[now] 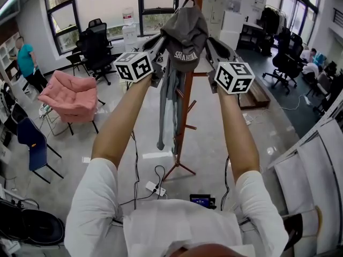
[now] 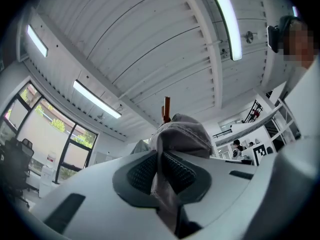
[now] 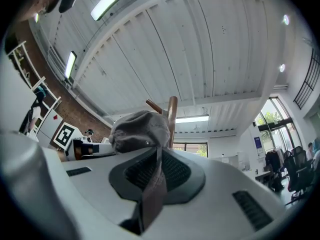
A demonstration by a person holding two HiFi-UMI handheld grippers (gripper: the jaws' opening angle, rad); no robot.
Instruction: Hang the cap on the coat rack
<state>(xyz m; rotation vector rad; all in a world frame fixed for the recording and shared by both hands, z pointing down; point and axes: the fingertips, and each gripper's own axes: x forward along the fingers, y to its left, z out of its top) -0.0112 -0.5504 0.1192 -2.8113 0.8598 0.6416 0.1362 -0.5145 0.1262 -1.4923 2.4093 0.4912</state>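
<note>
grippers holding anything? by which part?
Both hold the gray cap: left gripper and right gripper each pinch its fabric edge, on opposite sides.

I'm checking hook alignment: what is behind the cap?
The coat rack's wooden pole rises behind the cap, with a grey garment hanging beneath. The cap covers that stretch of pole and any peg directly behind it.

The cap [image 1: 185, 32] hides part of the coat rack [image 1: 185, 116].
</note>
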